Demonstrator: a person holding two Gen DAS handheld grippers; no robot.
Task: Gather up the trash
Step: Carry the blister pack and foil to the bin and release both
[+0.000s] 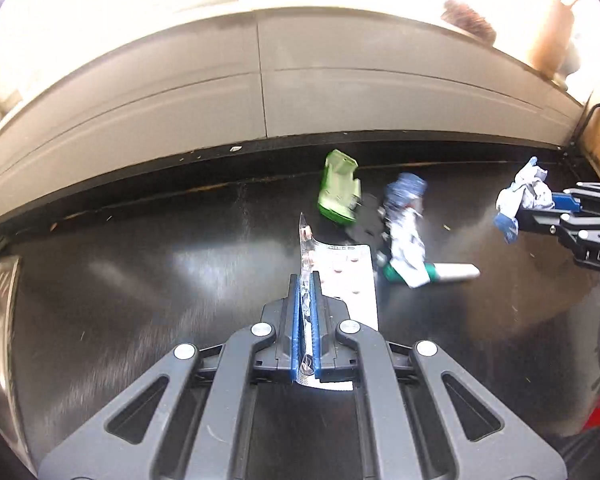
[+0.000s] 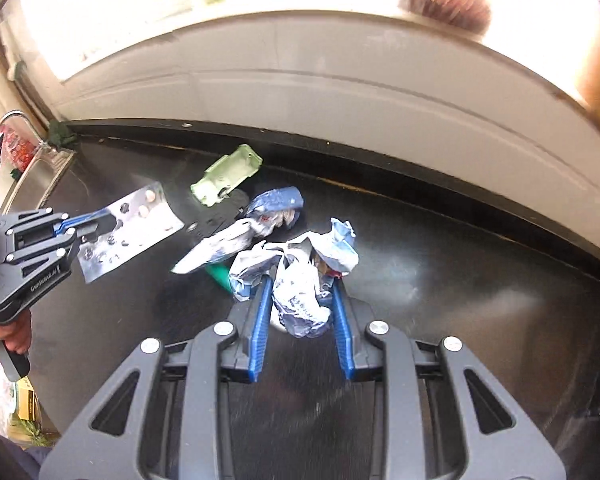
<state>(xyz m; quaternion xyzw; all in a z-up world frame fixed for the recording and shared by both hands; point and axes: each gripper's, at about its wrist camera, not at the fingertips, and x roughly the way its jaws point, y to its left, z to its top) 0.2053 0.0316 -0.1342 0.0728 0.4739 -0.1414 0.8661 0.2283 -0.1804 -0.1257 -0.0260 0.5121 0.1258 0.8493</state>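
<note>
1. The left gripper (image 1: 306, 292) has its jaws clamped together on a silver blister pack (image 1: 350, 280), pinching its edge between the blue pads.
2. From the right wrist view, that pack (image 2: 140, 220) juts out sideways from the left gripper (image 2: 86, 226), lifted clear of the black worktop (image 2: 460, 320), with a few pink pills showing in it.
3. A hand (image 2: 4, 332) grips the left gripper's handle at the lower left edge.
4. The right gripper (image 2: 300, 292) has its jaws closed on a crumpled blue-and-white wrapper (image 2: 304, 292), which bulges between the 2 pads and spills above them.
5. In the left wrist view the same wrapper (image 1: 520, 196) hangs at the tip of the right gripper (image 1: 540, 210), off the worktop (image 1: 140, 280).
6. Still lying on the worktop between the 2 grippers: a green egg carton piece (image 1: 338, 188), near the back wall (image 1: 340, 80); beside it another blue-and-white wrapper (image 1: 406, 224); under that wrapper, a green-and-white tube (image 1: 448, 272).
7. A dark flat item lies between the carton and that wrapper; what it is cannot be told.
8. A steel sink (image 2: 40, 176) sits at the worktop's left end.
</note>
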